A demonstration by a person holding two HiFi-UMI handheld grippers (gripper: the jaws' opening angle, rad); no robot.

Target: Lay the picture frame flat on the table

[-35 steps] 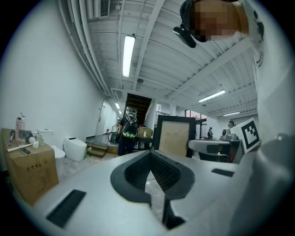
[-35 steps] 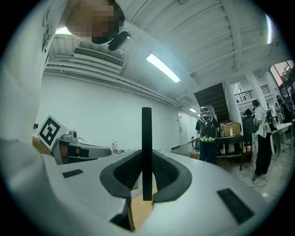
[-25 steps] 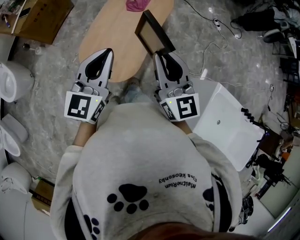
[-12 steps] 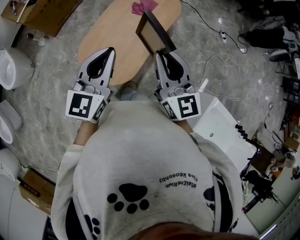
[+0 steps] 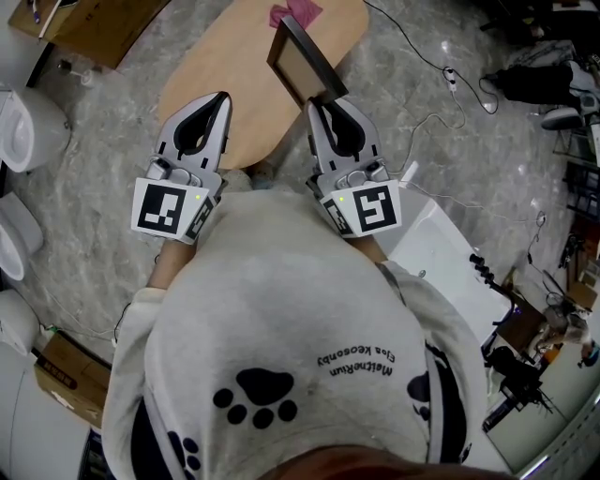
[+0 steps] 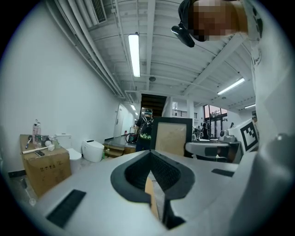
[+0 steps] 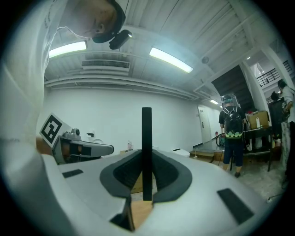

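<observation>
The picture frame (image 5: 305, 61), black-rimmed with a brown panel, stands upright above the near end of the oval wooden table (image 5: 239, 89). My right gripper (image 5: 328, 105) is shut on its lower edge. In the right gripper view the frame (image 7: 146, 138) shows edge-on as a thin black bar pinched between the dark pads (image 7: 168, 175). My left gripper (image 5: 217, 101) hovers to the left over the table's near edge, shut with nothing in it. In the left gripper view the shut jaws (image 6: 150, 156) point level, and the frame's face (image 6: 173, 137) stands beyond them to the right.
A pink cloth (image 5: 293, 11) lies at the table's far end. A white box (image 5: 441, 253) stands on the floor at the right, with cables (image 5: 441, 80) beyond it. Toilets (image 5: 23, 131) and a cardboard box (image 5: 89, 23) are at the left. A person with a backpack (image 7: 233, 129) stands far off.
Both grippers have drifted a little to the left over the table, and the frame has gone along in the right one. Neither grip has changed.
</observation>
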